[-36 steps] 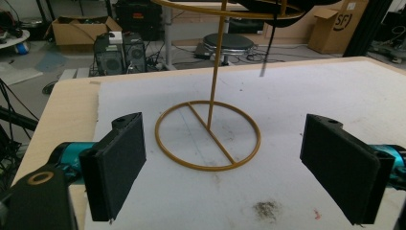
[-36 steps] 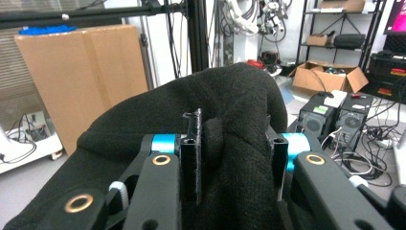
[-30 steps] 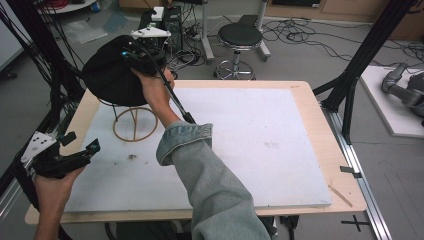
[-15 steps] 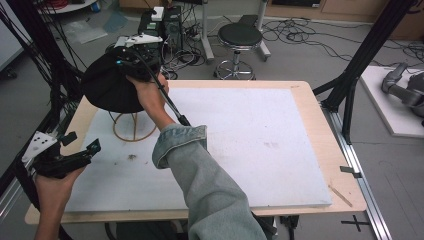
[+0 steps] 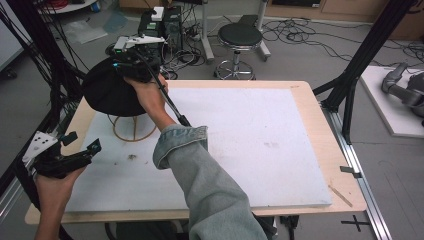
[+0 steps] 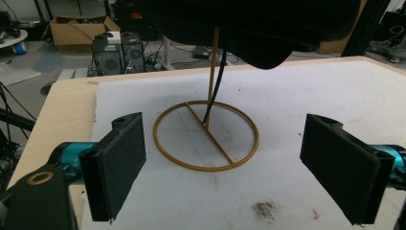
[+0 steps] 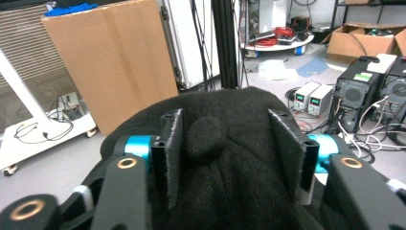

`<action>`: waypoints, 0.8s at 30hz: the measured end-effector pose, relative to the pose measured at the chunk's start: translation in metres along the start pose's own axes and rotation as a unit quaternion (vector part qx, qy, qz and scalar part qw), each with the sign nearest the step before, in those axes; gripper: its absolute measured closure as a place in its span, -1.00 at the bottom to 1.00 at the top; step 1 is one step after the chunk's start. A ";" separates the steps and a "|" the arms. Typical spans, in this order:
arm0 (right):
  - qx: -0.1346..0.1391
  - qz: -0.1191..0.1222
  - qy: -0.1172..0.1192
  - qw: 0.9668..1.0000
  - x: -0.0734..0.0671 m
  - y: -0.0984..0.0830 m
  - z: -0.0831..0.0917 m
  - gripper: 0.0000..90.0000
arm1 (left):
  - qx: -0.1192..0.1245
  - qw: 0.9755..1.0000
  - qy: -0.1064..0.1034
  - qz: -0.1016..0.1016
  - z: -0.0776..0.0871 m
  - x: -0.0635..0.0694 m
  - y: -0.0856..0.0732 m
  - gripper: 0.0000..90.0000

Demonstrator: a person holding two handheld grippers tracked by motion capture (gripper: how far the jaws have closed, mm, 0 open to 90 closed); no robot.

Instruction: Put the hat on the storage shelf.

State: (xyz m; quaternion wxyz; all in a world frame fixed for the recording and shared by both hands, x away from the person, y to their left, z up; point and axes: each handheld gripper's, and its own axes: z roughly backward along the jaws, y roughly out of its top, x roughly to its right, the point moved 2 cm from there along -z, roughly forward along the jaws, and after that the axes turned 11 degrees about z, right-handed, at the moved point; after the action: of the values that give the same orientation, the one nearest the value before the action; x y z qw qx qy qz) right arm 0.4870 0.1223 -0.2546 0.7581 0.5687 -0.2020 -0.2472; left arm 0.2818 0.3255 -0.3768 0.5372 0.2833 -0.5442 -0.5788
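Observation:
A black knitted hat (image 5: 107, 95) sits on top of a gold wire stand (image 5: 134, 136) at the table's far left. My right gripper (image 5: 122, 65) rests on the hat's crown. In the right gripper view its jaws have just been opening. The right gripper (image 7: 227, 143) now stands open, with the hat's top button (image 7: 206, 136) and loose fabric between the pads, which do not press on them. My left gripper (image 5: 82, 142) hovers low at the near left, open and with nothing in it. The left gripper (image 6: 225, 167) faces the stand's pole (image 6: 212, 72) and the hat (image 6: 249, 28) above.
A white foam board (image 5: 250, 125) covers the wooden table. A black stool (image 5: 240, 37) and computer boxes (image 5: 160, 22) stand on the floor behind it. Black frame posts (image 5: 350, 85) rise at the right and left edges. A cable (image 5: 167, 100) trails along the right forearm.
The right gripper has shifted a little to the left and lower on the hat's crown. The left gripper has kept still.

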 end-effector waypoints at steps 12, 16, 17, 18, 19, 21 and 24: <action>-0.005 0.010 0.016 1.000 -0.003 -0.001 -0.002 -0.21 | 0.000 1.000 0.000 0.000 0.000 0.000 0.000 -0.64; -0.005 0.045 0.000 0.999 -0.005 0.003 0.003 -0.31 | 0.001 1.000 0.000 0.001 0.001 0.000 0.000 -0.64; -0.006 0.052 -0.003 0.999 -0.005 0.004 0.004 -0.32 | 0.001 1.000 0.000 0.000 0.001 0.000 0.000 -0.64; -0.007 0.054 -0.006 0.998 -0.004 0.005 0.006 -0.34 | 0.001 1.000 0.000 0.000 0.000 0.000 0.000 -0.64; -0.006 0.054 -0.007 0.998 -0.004 0.005 0.008 -0.36 | 0.000 1.000 0.000 -0.001 0.000 0.001 0.000 -0.64; -0.003 0.052 -0.012 0.999 -0.001 0.006 0.014 -0.38 | -0.001 1.000 0.000 -0.002 0.000 0.001 0.000 -0.64; 0.000 0.054 -0.022 0.998 0.007 0.005 0.024 -0.41 | -0.002 1.000 -0.001 -0.003 -0.001 0.002 -0.001 -0.64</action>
State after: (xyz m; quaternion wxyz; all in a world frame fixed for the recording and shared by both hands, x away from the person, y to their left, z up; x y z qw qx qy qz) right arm 0.4792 0.1011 -0.2434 0.7659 0.5510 -0.2493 -0.2185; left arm 0.2816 0.3231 -0.3773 0.5357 0.2834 -0.5423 -0.5819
